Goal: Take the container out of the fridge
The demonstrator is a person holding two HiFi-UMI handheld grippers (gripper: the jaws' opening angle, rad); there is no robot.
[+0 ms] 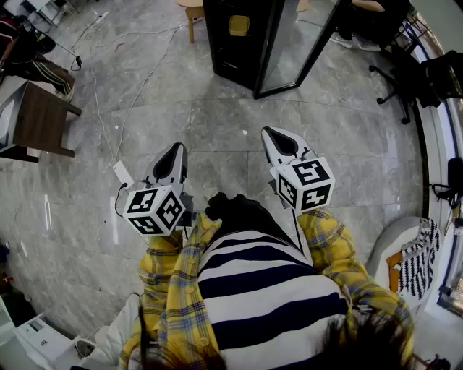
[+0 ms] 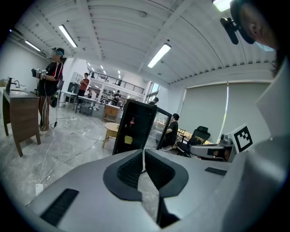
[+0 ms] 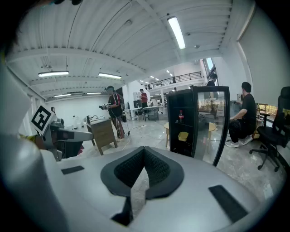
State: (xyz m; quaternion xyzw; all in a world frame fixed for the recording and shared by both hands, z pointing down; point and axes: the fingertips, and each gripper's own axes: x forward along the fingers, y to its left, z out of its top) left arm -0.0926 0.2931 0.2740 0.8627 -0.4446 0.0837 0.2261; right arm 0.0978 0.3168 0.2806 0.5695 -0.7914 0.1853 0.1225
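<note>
A black fridge stands ahead on the grey floor with its glass door swung open to the right. A yellow container sits on a shelf inside, also visible in the left gripper view and the right gripper view. A red bottle stands on the shelf above it. My left gripper and right gripper are held close to my body, well short of the fridge. Both are shut with nothing between the jaws, and their pads meet at the tips.
A wooden table stands at the left. A round wooden stool is beside the fridge. Cables and a white power strip lie on the floor. An office chair and a seated person are at the right.
</note>
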